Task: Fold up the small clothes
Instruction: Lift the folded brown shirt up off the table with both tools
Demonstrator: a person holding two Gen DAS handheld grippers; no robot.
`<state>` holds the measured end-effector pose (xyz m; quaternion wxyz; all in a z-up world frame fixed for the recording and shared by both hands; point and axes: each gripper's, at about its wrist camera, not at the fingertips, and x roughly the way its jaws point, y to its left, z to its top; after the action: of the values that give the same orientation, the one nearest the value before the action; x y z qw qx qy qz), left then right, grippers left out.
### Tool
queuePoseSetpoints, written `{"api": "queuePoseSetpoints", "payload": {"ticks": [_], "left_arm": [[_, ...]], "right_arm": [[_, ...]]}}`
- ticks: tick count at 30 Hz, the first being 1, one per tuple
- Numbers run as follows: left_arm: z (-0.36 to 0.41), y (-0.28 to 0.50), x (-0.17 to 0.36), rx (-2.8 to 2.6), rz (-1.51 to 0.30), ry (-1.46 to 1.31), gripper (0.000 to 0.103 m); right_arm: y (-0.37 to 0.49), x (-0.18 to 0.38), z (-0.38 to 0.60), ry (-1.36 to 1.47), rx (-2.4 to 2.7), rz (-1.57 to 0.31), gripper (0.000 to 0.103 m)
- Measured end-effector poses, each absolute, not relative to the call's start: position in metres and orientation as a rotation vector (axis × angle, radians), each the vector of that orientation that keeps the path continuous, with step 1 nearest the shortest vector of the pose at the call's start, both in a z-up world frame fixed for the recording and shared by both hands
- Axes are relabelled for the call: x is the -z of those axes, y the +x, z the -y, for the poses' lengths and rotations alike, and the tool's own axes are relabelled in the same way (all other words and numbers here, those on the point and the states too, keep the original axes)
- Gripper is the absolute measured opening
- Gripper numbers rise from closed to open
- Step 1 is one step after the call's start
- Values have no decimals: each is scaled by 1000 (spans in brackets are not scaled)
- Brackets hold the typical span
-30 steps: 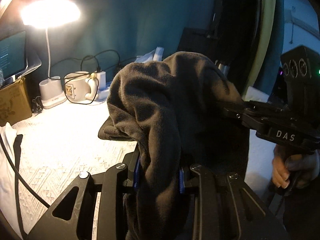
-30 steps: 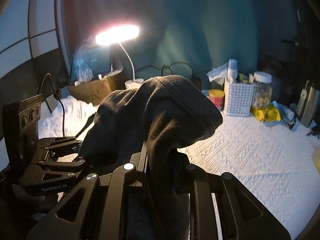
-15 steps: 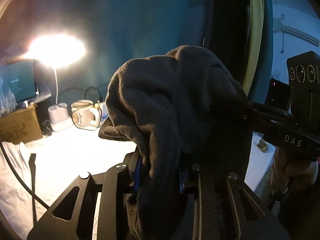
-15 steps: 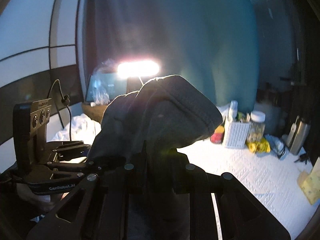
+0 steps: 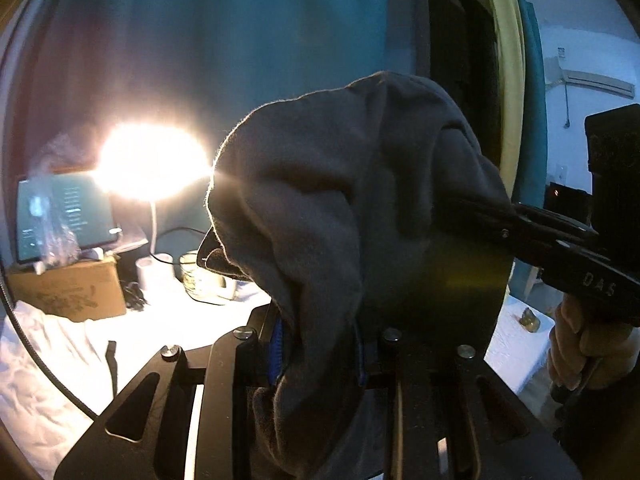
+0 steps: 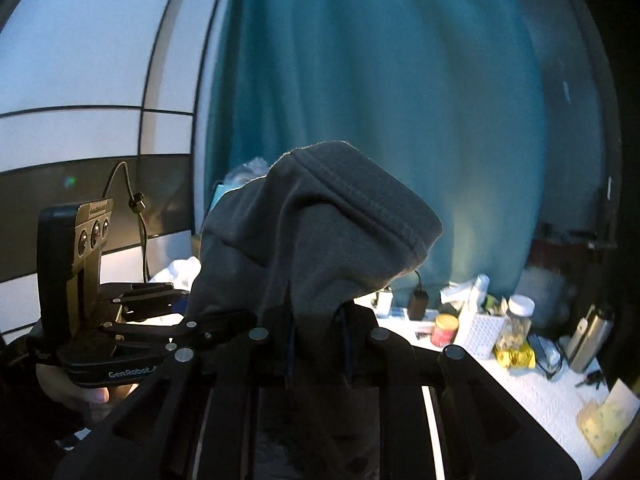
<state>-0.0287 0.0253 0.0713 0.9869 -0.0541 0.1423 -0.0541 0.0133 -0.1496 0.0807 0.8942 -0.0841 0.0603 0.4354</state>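
Observation:
A dark grey fleece garment (image 5: 340,208) hangs bunched between both grippers, held up in the air above the white-covered table (image 5: 60,368). My left gripper (image 5: 318,354) is shut on one part of it. My right gripper (image 6: 318,344) is shut on another part, where a stitched hem (image 6: 360,208) folds over the fingers. In the left wrist view the right gripper (image 5: 560,240) comes in from the right and meets the cloth. In the right wrist view the left gripper (image 6: 180,320) sits at the left, against the cloth.
A bright desk lamp (image 5: 152,160), a laptop screen (image 5: 64,216), a cardboard box (image 5: 68,288) and a mug (image 5: 200,276) stand at the table's back left. A white basket (image 6: 480,332), jars (image 6: 520,320) and a flask (image 6: 588,336) crowd the back right. A teal curtain (image 6: 380,100) hangs behind.
Both grippers have risen with the garment still clamped. The views tilt upward: the table and lamp have dropped lower in frame and more curtain and wall show.

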Motion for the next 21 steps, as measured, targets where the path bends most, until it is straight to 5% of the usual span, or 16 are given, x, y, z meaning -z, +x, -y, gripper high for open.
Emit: {"api": "queuePoseSetpoints", "payload": {"ticks": [21], "left_arm": [[-105, -88, -69, -120, -259, -66, 25]], "right_arm": [[-34, -92, 54, -233, -1151, -93, 19]]}}
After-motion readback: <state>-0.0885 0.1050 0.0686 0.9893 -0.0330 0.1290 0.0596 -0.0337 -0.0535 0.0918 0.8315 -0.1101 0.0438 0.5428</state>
